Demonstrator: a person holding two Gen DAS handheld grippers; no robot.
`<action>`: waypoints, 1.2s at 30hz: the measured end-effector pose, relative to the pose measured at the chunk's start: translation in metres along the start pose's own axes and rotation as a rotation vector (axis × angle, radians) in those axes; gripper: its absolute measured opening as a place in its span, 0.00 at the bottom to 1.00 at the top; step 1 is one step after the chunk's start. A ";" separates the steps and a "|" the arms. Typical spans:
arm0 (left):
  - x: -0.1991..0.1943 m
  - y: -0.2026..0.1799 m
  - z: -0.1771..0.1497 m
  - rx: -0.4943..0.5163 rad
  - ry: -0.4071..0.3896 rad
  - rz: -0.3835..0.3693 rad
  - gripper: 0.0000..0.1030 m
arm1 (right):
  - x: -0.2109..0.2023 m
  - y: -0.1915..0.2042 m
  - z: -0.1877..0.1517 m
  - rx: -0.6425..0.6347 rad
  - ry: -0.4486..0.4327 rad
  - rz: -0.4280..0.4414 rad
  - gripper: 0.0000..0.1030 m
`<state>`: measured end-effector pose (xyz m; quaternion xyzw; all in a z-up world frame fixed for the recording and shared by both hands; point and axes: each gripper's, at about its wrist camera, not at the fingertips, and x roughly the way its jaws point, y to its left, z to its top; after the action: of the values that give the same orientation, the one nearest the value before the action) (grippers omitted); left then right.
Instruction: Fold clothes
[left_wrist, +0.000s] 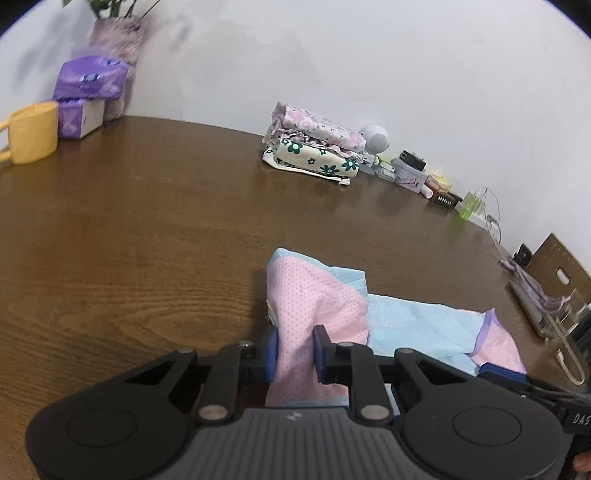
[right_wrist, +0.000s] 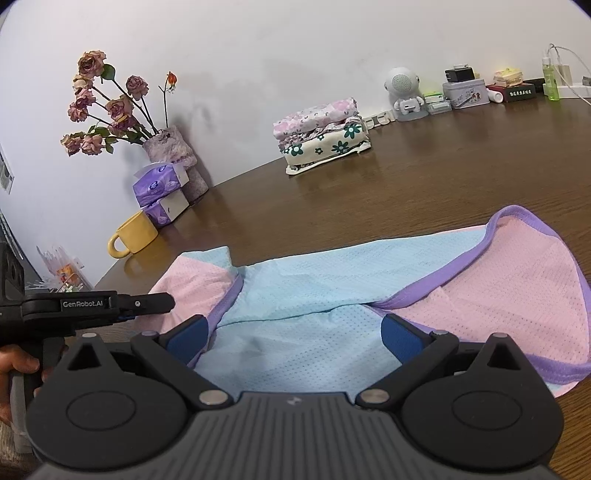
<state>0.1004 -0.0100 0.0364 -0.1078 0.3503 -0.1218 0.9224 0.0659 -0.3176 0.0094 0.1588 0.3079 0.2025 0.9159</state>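
1. Left gripper (left_wrist: 294, 345): clamped on a bunched pink dotted flap of the pink, pale-blue and purple-trimmed mesh garment (right_wrist: 306, 295), near that garment's left end.
2. Right gripper (right_wrist: 293, 338): jaws spread wide over the blue middle panel, gripping nothing.
3. Garment: spread crumpled across the near part of the brown wooden table (right_wrist: 424, 192), no neat fold yet.
4. Farther back by the wall: stack of folded floral-print clothes (right_wrist: 321, 138), seemingly finished.
5. Left to do, judging by this: nearly all folding of this piece.
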 end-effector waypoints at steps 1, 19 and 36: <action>0.000 -0.001 0.002 0.016 0.000 0.008 0.18 | -0.001 0.000 0.000 -0.001 -0.001 0.001 0.99; 0.003 -0.014 0.052 0.450 0.008 0.281 0.17 | 0.005 0.000 0.002 -0.025 0.013 0.033 0.99; 0.030 -0.089 0.022 0.912 0.022 0.408 0.20 | 0.002 -0.002 -0.003 -0.030 0.002 0.090 0.99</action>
<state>0.1238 -0.1003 0.0595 0.3784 0.2852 -0.0808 0.8769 0.0657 -0.3176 0.0054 0.1586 0.2982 0.2485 0.9079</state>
